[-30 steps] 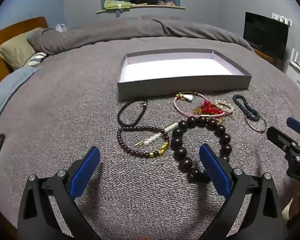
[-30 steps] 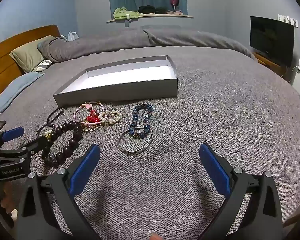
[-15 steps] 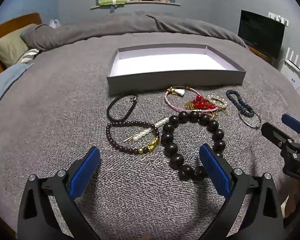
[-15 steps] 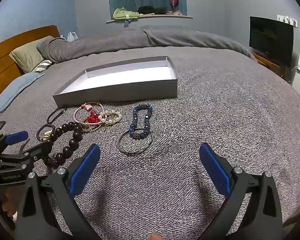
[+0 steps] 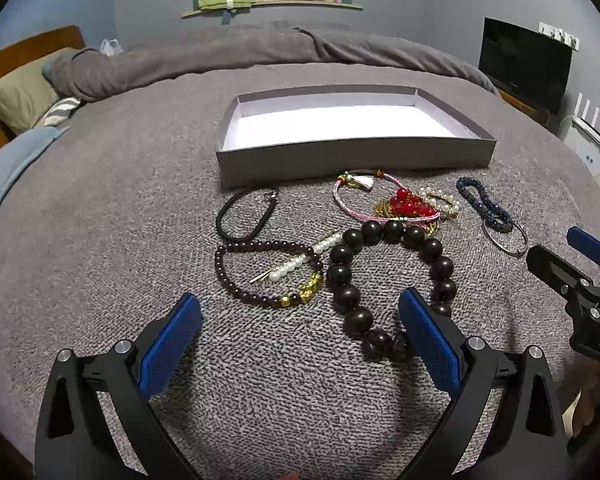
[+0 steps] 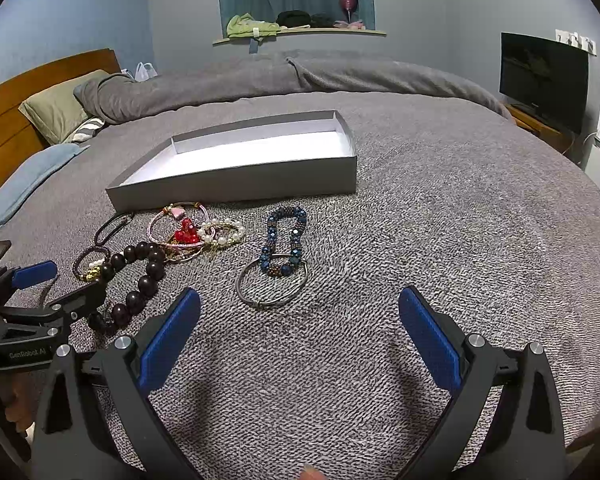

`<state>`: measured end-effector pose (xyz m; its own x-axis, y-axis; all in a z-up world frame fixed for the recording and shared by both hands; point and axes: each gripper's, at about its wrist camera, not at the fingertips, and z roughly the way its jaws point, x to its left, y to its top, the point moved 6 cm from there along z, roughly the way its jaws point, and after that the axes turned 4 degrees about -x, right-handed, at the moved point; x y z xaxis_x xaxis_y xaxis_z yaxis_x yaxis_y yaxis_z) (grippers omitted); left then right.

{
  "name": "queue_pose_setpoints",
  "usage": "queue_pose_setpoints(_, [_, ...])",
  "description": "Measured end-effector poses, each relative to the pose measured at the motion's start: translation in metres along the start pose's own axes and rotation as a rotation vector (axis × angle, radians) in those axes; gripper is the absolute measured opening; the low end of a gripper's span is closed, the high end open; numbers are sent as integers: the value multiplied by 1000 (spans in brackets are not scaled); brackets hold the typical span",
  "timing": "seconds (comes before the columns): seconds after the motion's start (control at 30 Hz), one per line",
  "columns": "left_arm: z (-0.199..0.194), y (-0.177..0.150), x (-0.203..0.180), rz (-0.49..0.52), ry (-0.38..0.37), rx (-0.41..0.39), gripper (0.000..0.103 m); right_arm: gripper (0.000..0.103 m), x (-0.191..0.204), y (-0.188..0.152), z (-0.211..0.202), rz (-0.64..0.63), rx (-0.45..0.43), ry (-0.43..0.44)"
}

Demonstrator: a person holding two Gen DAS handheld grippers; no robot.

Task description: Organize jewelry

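Looking along the left gripper (image 5: 300,336), its jaws stand wide apart and hold nothing, hovering over the large dark bead bracelet (image 5: 388,276) on the bed (image 5: 100,240), with the empty grey box (image 5: 352,156) beyond; a clean pick probably means straddling one bead run only, clear of the small bead bracelet (image 5: 260,276) and pearl pin (image 5: 300,260) just beside it. Switching to the right gripper (image 6: 300,336), it is equally wide open and empty, near the silver bangle (image 6: 272,284) overlapped by the blue bead bracelet (image 6: 284,240), so lifting the bangle alone seems wise.

left gripper (image 5: 299,322) advanced | large bead bracelet (image 5: 388,280) now nearer
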<state>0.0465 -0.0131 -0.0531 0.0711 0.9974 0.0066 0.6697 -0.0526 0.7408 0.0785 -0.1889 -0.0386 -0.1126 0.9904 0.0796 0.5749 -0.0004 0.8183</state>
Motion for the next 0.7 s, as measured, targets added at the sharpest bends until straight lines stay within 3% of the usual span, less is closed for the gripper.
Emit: queue_pose_setpoints(0.7, [0,-1,3,-3,3,-3,98,98,1,-3,3,-2,8,4])
